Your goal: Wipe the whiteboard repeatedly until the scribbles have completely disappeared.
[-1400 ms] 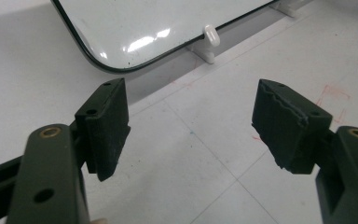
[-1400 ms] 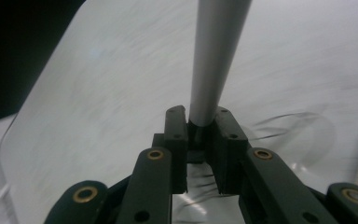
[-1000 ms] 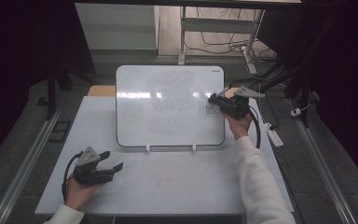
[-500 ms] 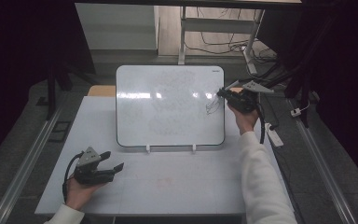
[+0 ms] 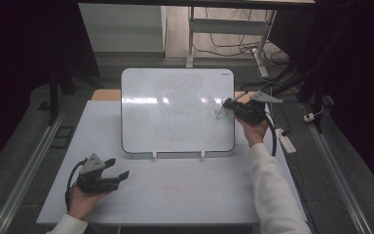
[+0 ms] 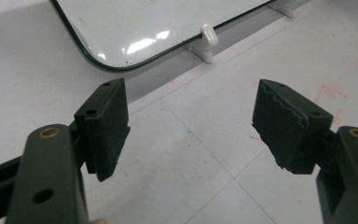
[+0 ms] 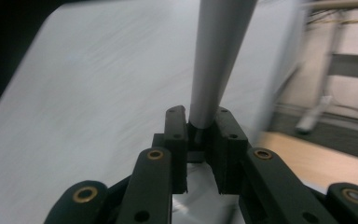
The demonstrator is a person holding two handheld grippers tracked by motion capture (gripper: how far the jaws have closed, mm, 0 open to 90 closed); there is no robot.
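Fingers of the right gripper (image 5: 230, 103) clamp a grey marker (image 7: 216, 60) at the whiteboard (image 5: 175, 109); left gripper (image 5: 117, 168) rests spread apart on the table (image 5: 185, 195).

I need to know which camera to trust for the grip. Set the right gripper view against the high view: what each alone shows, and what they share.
Right gripper view alone: the jaws closed around the end of a grey marker, the barrel running up and away from them.

High view alone: the left gripper open and resting low on the table, the person's white sleeve, and scribbles near the board's right edge.

Both: the whiteboard and the right gripper at it.
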